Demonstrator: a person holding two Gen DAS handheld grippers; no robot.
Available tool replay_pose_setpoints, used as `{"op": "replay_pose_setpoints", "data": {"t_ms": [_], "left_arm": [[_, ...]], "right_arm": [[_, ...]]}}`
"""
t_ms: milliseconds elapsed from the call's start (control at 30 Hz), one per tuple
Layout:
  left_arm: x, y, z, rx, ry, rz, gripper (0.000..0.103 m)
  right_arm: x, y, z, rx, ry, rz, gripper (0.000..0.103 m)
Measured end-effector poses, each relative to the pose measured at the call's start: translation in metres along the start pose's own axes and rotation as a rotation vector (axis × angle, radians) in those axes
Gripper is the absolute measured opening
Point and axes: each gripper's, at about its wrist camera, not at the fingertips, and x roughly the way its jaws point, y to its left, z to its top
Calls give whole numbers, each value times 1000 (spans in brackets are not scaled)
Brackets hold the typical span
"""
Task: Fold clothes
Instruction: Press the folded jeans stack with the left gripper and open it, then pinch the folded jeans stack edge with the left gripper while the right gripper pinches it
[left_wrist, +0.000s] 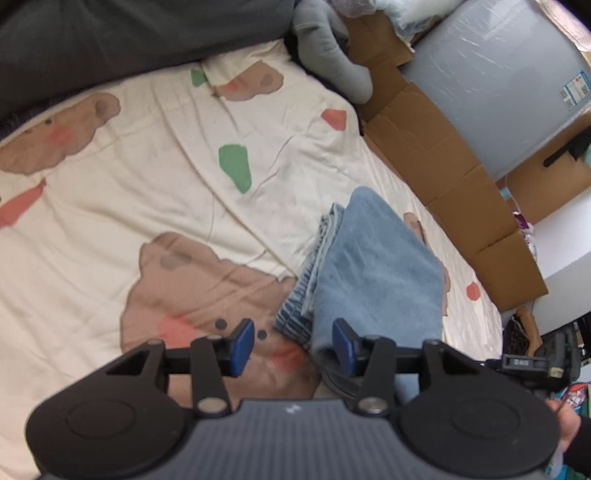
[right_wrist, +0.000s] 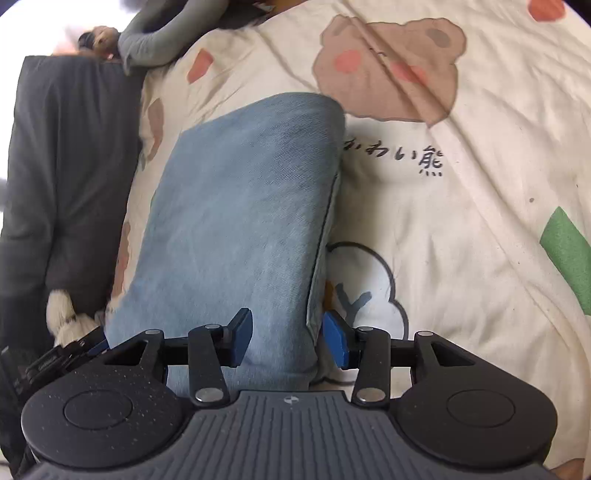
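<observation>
A folded pair of light blue jeans (left_wrist: 373, 273) lies on a cream bedsheet (left_wrist: 147, 192) printed with bears. In the left wrist view my left gripper (left_wrist: 293, 347) hovers open at the jeans' near left corner. Its right pad is over the denim edge and its left pad is over bare sheet. In the right wrist view the jeans (right_wrist: 240, 206) stretch away from my right gripper (right_wrist: 288, 339). That gripper is open and straddles the jeans' near end, with the pads not pressing the cloth. The sheet (right_wrist: 461, 221) lies to the right.
A dark grey blanket (left_wrist: 110, 40) runs along the bed's far side. A grey garment (left_wrist: 328, 51) and flattened cardboard boxes (left_wrist: 436, 158) sit past the bed's right edge, beside a pale grey appliance (left_wrist: 509, 85). A fluffy white item (right_wrist: 66, 314) lies left of the jeans.
</observation>
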Motion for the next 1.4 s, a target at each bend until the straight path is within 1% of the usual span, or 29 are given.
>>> {"op": "replay_pose_setpoints", "data": {"t_ms": [67, 100, 133, 233, 367, 567, 667, 733, 833, 900, 967, 1000, 1067, 1100, 1133, 1233, 1400], "left_arm": [[-3, -1, 7, 14, -11, 2, 54], [-4, -3, 11, 24, -18, 5, 60], [-3, -5, 15, 34, -23, 6, 64], [17, -13, 30, 67, -5, -29, 72], [55, -22, 43, 106, 43, -73, 73], [109, -24, 54, 151, 131, -142, 73], [132, -18, 60, 146, 168, -171, 70], [144, -13, 64, 130, 190, -180, 67], [162, -8, 66, 125, 231, -190, 68], [173, -3, 66, 106, 251, -214, 68], [181, 1, 64, 89, 258, -242, 68], [185, 2, 63, 78, 264, -254, 68], [192, 8, 62, 44, 278, -284, 64], [194, 9, 61, 34, 282, -297, 56], [194, 9, 60, 33, 284, -307, 52], [192, 6, 60, 52, 281, -309, 47], [186, -1, 62, 67, 276, -310, 40]], "right_arm": [[2, -3, 3, 17, -15, 13, 50], [3, -5, 4, 23, -24, 22, 50], [5, -7, 4, 30, -34, 31, 50], [16, -13, 5, 64, -59, 56, 50], [26, -28, 5, 122, -91, 95, 50], [43, -44, 11, 181, -122, 154, 50], [54, -44, 18, 175, -112, 181, 50], [62, -42, 22, 160, -101, 192, 50], [69, -36, 29, 134, -95, 196, 50], [73, -34, 32, 129, -87, 195, 52], [77, -33, 33, 133, -74, 196, 52], [78, -34, 34, 139, -68, 196, 49], [78, -34, 35, 144, -61, 195, 42], [77, -33, 36, 137, -59, 192, 37], [75, -31, 36, 121, -58, 187, 32], [69, -27, 39, 96, -60, 190, 23], [62, -20, 38, 89, -76, 184, 19]]}}
